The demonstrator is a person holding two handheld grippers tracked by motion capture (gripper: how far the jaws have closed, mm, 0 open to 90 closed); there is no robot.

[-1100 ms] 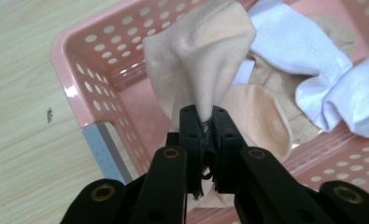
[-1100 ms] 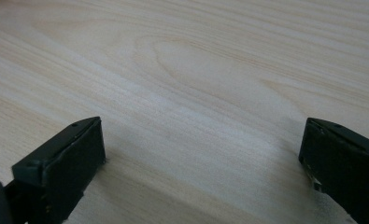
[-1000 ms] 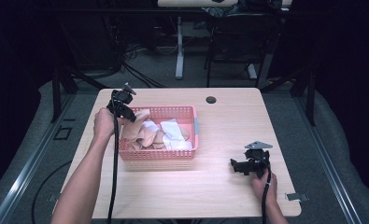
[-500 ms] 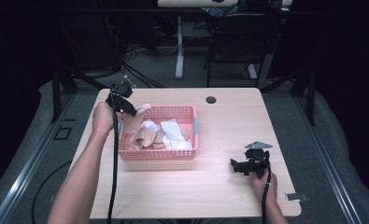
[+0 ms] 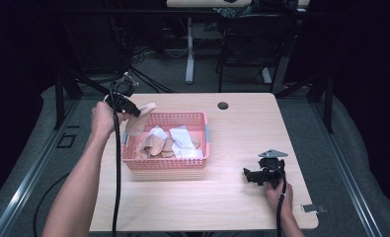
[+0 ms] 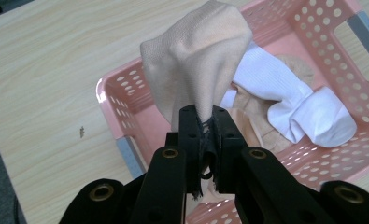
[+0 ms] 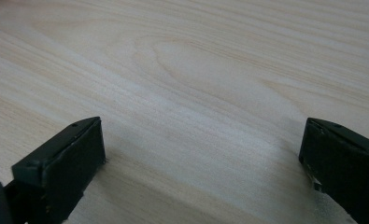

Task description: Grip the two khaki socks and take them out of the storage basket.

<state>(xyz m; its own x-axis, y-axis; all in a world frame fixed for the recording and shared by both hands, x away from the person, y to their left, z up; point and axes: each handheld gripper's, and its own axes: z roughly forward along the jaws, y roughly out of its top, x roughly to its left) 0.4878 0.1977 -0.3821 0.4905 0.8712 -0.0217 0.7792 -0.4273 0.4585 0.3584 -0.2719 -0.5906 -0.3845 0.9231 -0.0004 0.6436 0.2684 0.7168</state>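
A beige sock [image 5: 137, 120] [image 6: 196, 70] hangs over the left end of the pink basket [image 5: 202, 118] [image 6: 112, 98], lifted clear of the pile. My left gripper [image 5: 133, 111] [image 6: 204, 122] is shut on the sock's top edge. In the basket lie more beige socks [image 5: 155, 145] and white socks [image 5: 182, 140] [image 6: 303, 109]. My right gripper [image 5: 247, 174] [image 7: 201, 154] rests low over bare tabletop at the front right, jaws wide open with nothing between them.
The wooden table [image 5: 232, 207] has a dark cable hole [image 5: 223, 105] near its back edge. A grey tab [image 5: 313, 208] sticks out at the front right corner. Dark floor, frames and a chair surround the table.
My left gripper has risen and moved back toward the table's far left, pulling the beige sock up out of the basket. The right gripper has stayed still.
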